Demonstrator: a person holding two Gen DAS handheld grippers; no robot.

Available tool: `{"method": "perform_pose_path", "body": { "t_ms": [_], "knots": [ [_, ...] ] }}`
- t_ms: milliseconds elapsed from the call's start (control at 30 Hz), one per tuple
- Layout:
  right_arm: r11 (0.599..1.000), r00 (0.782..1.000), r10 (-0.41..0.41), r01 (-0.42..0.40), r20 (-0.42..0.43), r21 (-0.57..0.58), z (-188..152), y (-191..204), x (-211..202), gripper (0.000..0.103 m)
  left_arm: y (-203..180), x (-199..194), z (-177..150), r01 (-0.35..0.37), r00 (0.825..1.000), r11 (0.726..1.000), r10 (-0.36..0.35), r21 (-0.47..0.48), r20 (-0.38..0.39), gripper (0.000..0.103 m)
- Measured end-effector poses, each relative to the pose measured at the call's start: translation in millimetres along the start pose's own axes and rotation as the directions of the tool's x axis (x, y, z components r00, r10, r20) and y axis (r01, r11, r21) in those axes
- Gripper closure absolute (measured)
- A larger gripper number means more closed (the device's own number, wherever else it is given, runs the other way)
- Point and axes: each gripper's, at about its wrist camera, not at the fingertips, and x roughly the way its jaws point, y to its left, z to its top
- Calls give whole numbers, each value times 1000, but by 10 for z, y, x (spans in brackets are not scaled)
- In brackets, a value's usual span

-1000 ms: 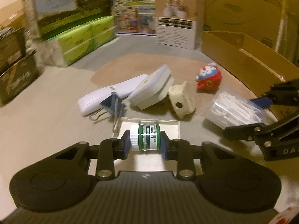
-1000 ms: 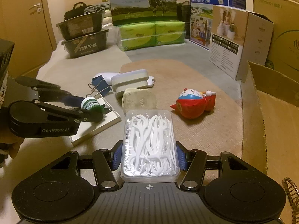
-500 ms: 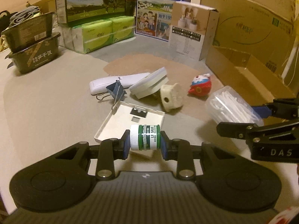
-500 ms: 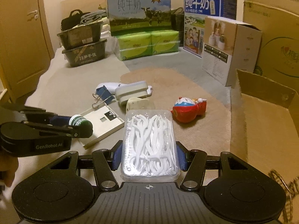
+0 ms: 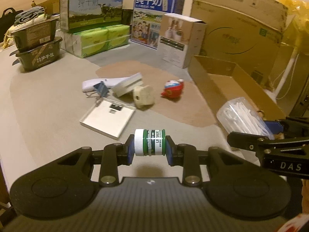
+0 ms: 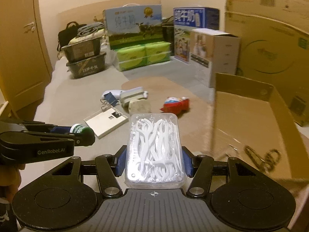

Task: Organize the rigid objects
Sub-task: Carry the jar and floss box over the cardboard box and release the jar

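Since the earlier frames, both grippers have lifted and drawn back from the floor clutter, each carrying its load; the cardboard box (image 6: 249, 119) now fills more of the right wrist view. The left gripper (image 5: 150, 147) is clamped on the green lip-salve jar (image 5: 150, 142), which lies sideways between its pads, white cap toward the left pad, clear of the floor. The right gripper (image 6: 154, 161) grips the clear case of white floss picks (image 6: 154, 148) across its width, the case reaching forward beyond the fingertips. The open box stands ahead and to the right of both sets of jaws; a few items already lie in its near corner, blurred. Ahead and below the jaws, the white flat tray (image 5: 108, 118), blue binder clip (image 5: 101, 89), white handset (image 5: 94, 82), grey-white block (image 5: 128, 85), cream plug (image 5: 143, 97) and red toy (image 5: 172, 89) remain on the floor. Judged progress: two items in transit, six unsorted.
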Motion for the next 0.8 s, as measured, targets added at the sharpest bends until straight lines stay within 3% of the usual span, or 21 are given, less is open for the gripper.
{"method": "perform_pose_path", "body": {
  "t_ms": [300,800],
  "knots": [
    [995,996,-88,88,7,49,-259,-302,-516,46,-481,-190,-82,66,998,998,-66,13,7,75],
    [966,978,-209,203,18,161,-485,-880,-935,46,-1093,-131,-119,154,988,985,-153,74,-19,75]
  ]
}}
